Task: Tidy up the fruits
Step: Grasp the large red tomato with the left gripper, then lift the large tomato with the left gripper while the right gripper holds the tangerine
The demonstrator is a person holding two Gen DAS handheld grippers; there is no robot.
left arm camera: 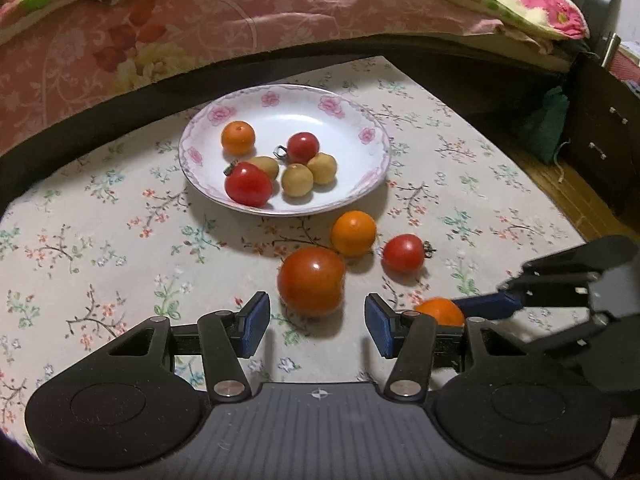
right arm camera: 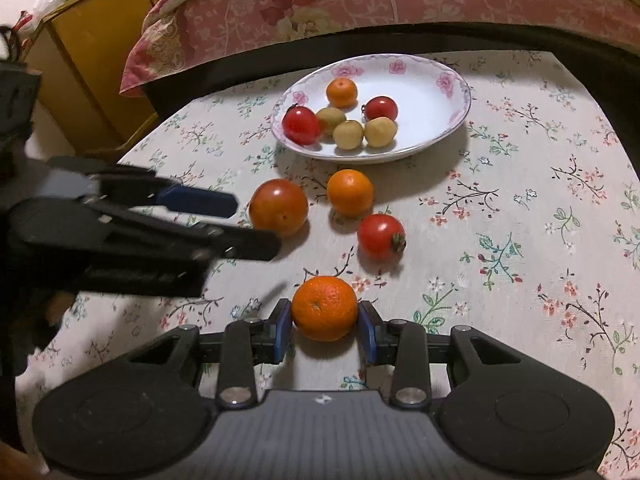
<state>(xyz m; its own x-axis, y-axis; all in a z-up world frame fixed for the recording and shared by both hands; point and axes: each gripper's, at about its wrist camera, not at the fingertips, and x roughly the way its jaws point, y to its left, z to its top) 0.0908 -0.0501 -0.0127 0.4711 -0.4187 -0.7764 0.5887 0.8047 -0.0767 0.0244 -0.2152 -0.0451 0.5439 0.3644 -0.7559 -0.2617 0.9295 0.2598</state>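
A white floral plate [left arm camera: 360, 120] [right arm camera: 444, 120] holds an orange, two small tomatoes and three yellow-brown fruits. On the tablecloth lie a big tomato [left arm camera: 311, 281] [right arm camera: 279, 207], an orange [left arm camera: 353, 233] [right arm camera: 350, 192] and a small tomato [left arm camera: 403, 253] [right arm camera: 380, 237]. My left gripper [left arm camera: 318, 326] is open, its pads just short of the big tomato. My right gripper [right arm camera: 325, 330] has its pads against both sides of a mandarin [right arm camera: 324, 307], which rests on the table; it also shows in the left wrist view [left arm camera: 440, 311].
A bed with a pink floral quilt [left arm camera: 200, 32] runs along the table's far edge. A dark cabinet [left arm camera: 600, 128] and a green bag [left arm camera: 546, 120] stand right; a yellow cabinet [right arm camera: 92, 68] stands left. The floral tablecloth [right arm camera: 520, 240] extends right.
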